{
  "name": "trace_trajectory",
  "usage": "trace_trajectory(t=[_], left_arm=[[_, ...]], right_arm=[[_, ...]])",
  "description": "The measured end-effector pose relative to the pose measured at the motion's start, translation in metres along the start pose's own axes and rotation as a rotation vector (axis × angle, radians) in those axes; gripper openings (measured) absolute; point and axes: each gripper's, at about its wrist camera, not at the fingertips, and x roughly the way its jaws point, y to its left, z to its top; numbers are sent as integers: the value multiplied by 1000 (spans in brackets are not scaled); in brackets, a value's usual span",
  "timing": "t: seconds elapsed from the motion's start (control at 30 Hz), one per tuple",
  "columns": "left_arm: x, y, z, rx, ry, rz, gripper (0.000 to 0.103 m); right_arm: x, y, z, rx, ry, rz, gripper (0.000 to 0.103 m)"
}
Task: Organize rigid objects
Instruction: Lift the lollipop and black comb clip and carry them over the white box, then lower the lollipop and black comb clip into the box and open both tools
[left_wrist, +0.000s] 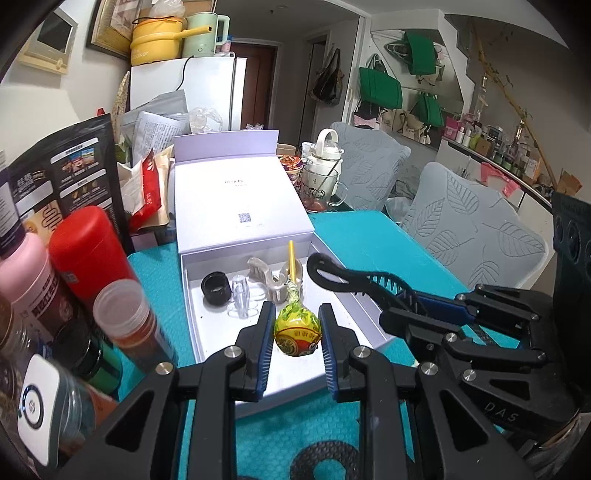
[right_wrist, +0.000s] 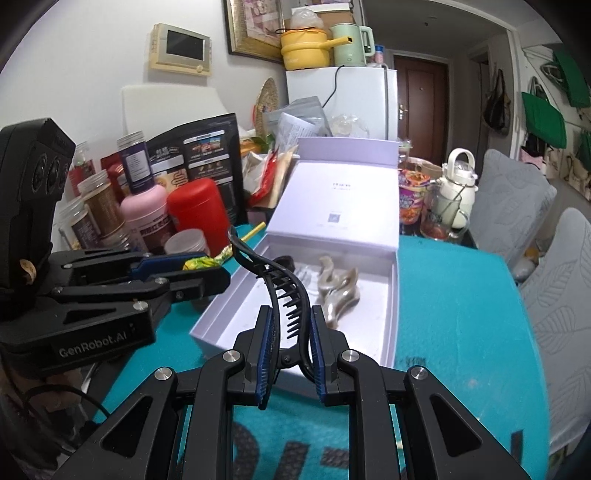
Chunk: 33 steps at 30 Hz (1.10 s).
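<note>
My left gripper (left_wrist: 297, 325) is shut on a lollipop (left_wrist: 297, 332) with a yellow-green wrapper and a yellow stick (left_wrist: 291, 258), held above the open white box (left_wrist: 210, 332). My right gripper (right_wrist: 291, 325) is shut on a black toothed hair clip (right_wrist: 284, 291), also over the box (right_wrist: 218, 325). In the left wrist view the right gripper (left_wrist: 424, 302) carries the hair clip (left_wrist: 343, 277) at the box's right side. Inside the box lie a black ring cap (left_wrist: 215, 290), a clear plastic piece (left_wrist: 241, 295) and a beige hair claw (left_wrist: 273, 280).
Bottles and jars, among them a red canister (left_wrist: 86, 247) and a pink bottle (left_wrist: 26, 273), crowd the table's left. The box lid (left_wrist: 236, 199) stands open behind. A glass mug (left_wrist: 319, 184) and white kettle (left_wrist: 327, 147) stand at the back. Two grey chairs (left_wrist: 472, 229) flank the teal table (left_wrist: 369, 236).
</note>
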Motion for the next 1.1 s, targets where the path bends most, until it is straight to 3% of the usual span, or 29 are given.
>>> trace_trajectory(t=[0.47, 0.67, 1.1], left_arm=[[45, 21, 36, -14, -11, 33, 24], [63, 33, 51, -41, -25, 59, 24], [110, 47, 62, -46, 3, 89, 24]], right_arm=[[37, -28, 32, 4, 1, 9, 19], [60, -44, 46, 47, 18, 61, 19], [111, -65, 61, 71, 31, 18, 19]])
